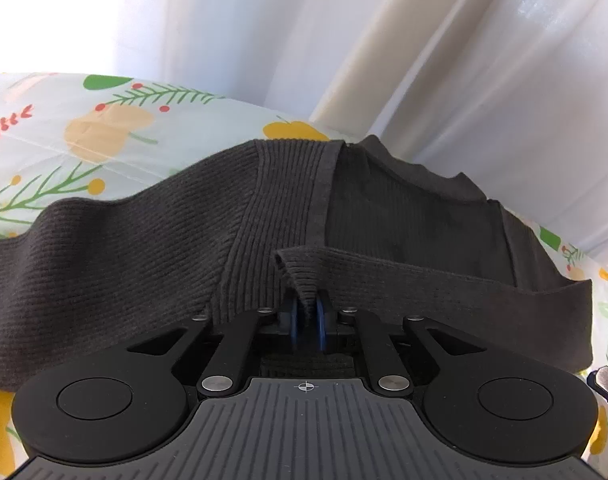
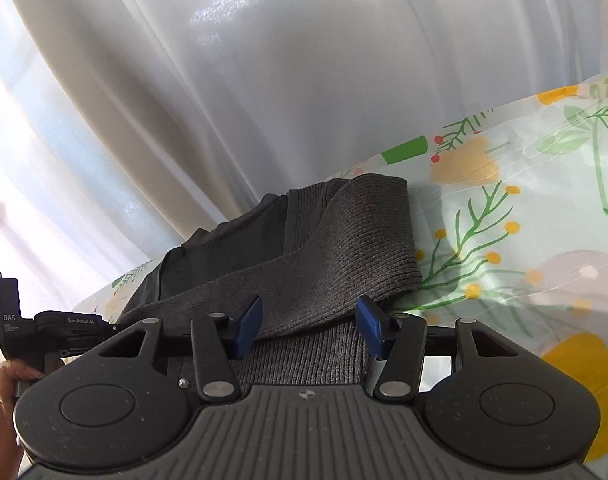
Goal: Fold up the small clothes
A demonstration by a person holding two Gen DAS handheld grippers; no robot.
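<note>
A dark grey ribbed knit garment (image 1: 143, 240) lies spread over a floral tablecloth (image 1: 103, 128), with its neckline toward the far edge. My left gripper (image 1: 308, 320) is shut on a pinched fold of the garment's cloth, which peaks up between the blue pads. In the right wrist view the same garment (image 2: 344, 240) has a sleeve folded across its body. My right gripper (image 2: 310, 328) stands open just above the garment's near edge. Its blue pads (image 2: 247, 326) are well apart and do not press the cloth.
White glossy curtains (image 2: 263, 80) hang right behind the table's far edge. Bare tablecloth (image 2: 524, 220) stretches to the right of the garment. A person's hand (image 2: 3, 380) holds the other tool's black casing (image 2: 55, 324) at the left of the right wrist view.
</note>
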